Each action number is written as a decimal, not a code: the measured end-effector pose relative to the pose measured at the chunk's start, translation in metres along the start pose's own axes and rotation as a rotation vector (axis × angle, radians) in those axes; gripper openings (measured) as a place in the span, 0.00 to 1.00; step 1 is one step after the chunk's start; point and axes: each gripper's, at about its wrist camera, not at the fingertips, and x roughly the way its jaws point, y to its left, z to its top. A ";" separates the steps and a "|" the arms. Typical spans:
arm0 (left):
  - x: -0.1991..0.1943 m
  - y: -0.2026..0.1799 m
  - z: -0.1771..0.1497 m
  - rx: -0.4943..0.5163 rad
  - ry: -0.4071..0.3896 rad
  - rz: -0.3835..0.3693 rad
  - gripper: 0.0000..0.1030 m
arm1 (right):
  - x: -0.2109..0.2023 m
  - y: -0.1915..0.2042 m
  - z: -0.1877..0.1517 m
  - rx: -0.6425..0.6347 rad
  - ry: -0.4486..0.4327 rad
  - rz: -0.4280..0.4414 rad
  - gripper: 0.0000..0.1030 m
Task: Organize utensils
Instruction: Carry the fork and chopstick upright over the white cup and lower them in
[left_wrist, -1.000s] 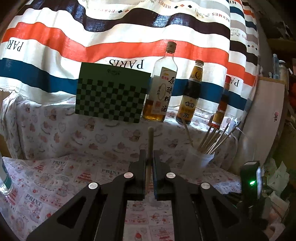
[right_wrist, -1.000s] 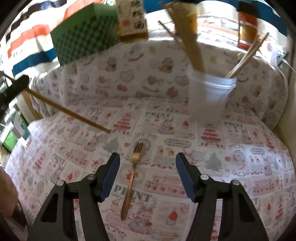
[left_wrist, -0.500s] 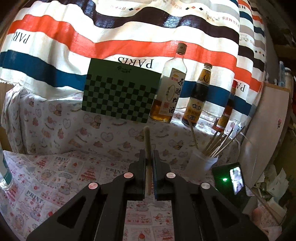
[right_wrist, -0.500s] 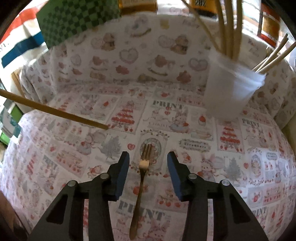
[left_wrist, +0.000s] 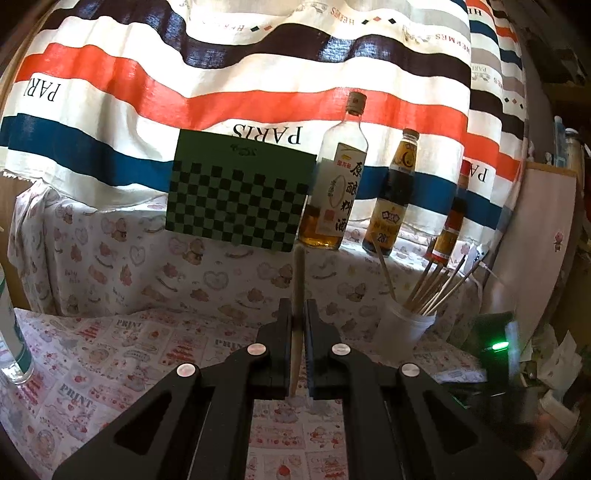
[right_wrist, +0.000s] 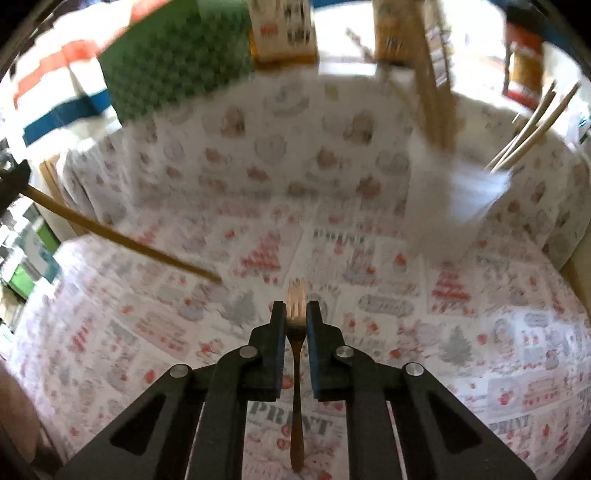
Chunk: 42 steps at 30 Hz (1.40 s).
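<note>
Left tool (left_wrist: 296, 317) clamped on a wooden chopstick (left_wrist: 297, 291), jaws nearly together, stick running between the pads and poking out ahead of the tips, aimed toward the back of the surface (left_wrist: 110, 354). Same chopstick (right_wrist: 122, 236) seen from the right wrist view, slanting in from the left edge with its tip above the printed cloth.

Right tool (right_wrist: 296, 314) just been closing, jaws now narrowed around a golden fork (right_wrist: 295, 332). Fork lying between the pads near the front middle of the surface (right_wrist: 480, 332), prongs pointing to the back, handle trailing toward the front edge. Pads against the neck of the fork or just beside it; contact hard to judge, view blurred.

White cup (left_wrist: 402, 332) standing toward the back right of the surface, holding a bunch of chopsticks (left_wrist: 432, 291) that lean out to the right. Same cup (right_wrist: 450, 199) beyond and right of the fork, well apart from it.

On the raised ledge behind: green checkered board (left_wrist: 236, 195) leaning against the striped cloth (left_wrist: 221, 85), then a clear bottle (left_wrist: 334, 192) with amber liquid, a dark bottle (left_wrist: 393, 206) and a smaller red-labelled bottle (left_wrist: 448, 229) in a row to the right.
</note>
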 end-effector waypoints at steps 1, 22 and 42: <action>-0.001 0.000 0.001 0.001 -0.006 0.002 0.05 | -0.012 -0.002 0.001 0.000 -0.037 0.009 0.12; 0.003 -0.023 0.006 0.104 -0.056 0.008 0.05 | -0.120 -0.054 0.017 0.140 -0.364 0.013 0.12; 0.056 -0.134 0.122 0.119 -0.221 -0.171 0.05 | -0.146 -0.112 0.121 0.203 -0.535 0.008 0.12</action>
